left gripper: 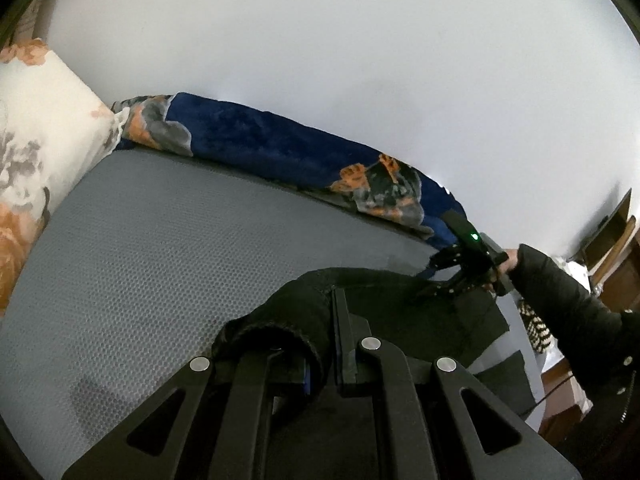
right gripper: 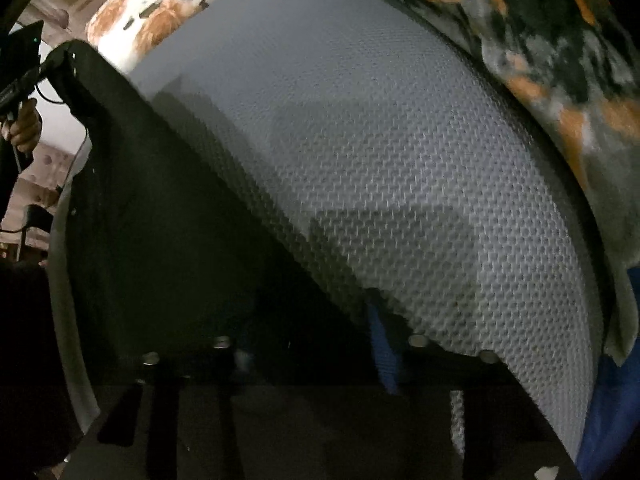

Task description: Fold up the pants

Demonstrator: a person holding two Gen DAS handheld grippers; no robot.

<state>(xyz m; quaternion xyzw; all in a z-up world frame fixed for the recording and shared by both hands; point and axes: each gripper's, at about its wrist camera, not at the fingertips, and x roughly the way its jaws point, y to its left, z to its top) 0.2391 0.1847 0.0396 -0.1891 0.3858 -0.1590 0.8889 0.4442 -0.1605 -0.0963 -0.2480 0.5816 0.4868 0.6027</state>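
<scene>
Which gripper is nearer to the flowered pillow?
Left. The left gripper, shut on the black pants, is over the grey mat not far from the pillow; the right gripper is at the pants' far end.

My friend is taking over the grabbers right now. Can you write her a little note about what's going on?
Left gripper: shut on a bunched part of the black pants, lifted off the grey mattress.
Right gripper: at the far part of the pants; whether it grips them cannot be told.
The pants stretch between both grippers, along the near edge of the bed. Blue blanket lies by the wall, flowered pillow at the end.
Done: pants picked up. Left: the fold itself, then lay flat.
</scene>
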